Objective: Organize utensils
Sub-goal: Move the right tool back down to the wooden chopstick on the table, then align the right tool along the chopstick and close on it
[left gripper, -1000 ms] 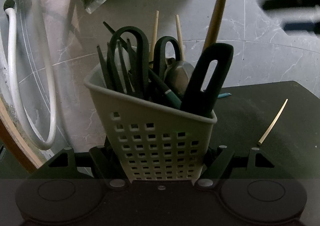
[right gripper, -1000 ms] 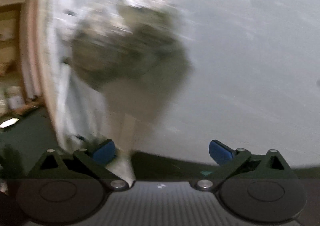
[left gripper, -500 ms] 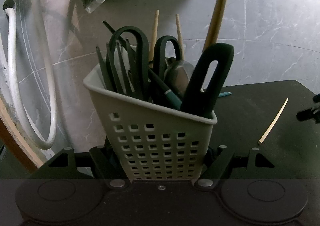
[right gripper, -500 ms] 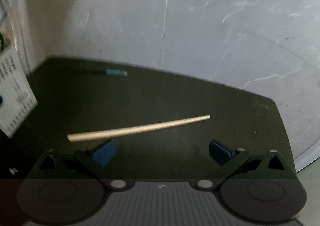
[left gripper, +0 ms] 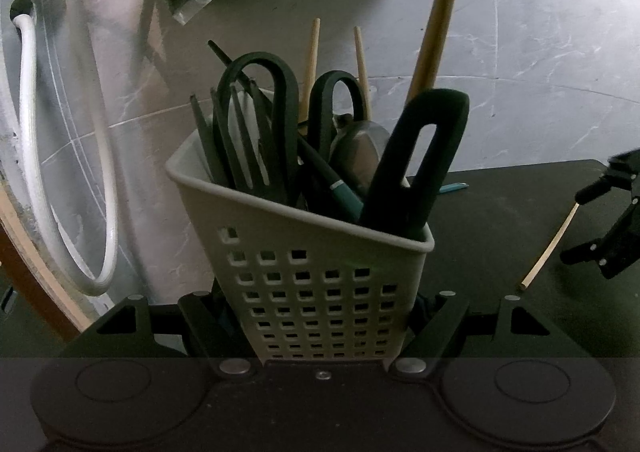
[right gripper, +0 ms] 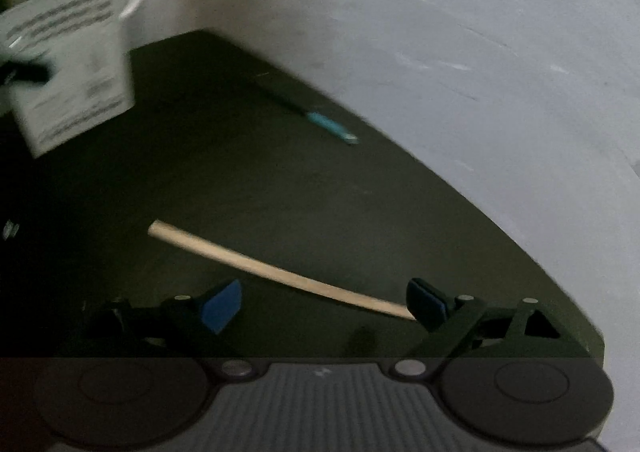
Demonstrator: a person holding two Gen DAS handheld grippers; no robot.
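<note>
Since the earlier frames the right gripper (right gripper: 322, 306) has swung away from the blurred bag and dropped over the dark mat (right gripper: 280, 188); it now shows at the right edge of the left wrist view, where it was absent a second ago. Left gripper (left gripper: 320, 326) has not shifted. Right gripper tilts steeply down at the mat, jaws wide but closing, blue pads (right gripper: 222, 306) apart. Loose wooden chopstick (right gripper: 280, 274) lies flat on the mat between the jaws, thin end just beside the right-hand pad, thick end running to the upper left; contact unclear, not gripped. Teal-handled utensil (right gripper: 330, 126) lies further up the mat, well apart. Left gripper angles down, clamped on the lower walls of the perforated utensil caddy (left gripper: 312, 292), jaws easing open slightly. Caddy at frame centre, tilted, packed with scissors (left gripper: 260, 124), black spatula handle (left gripper: 416, 172), chopsticks, wooden rod. White hose (left gripper: 28, 140) at left.
</note>
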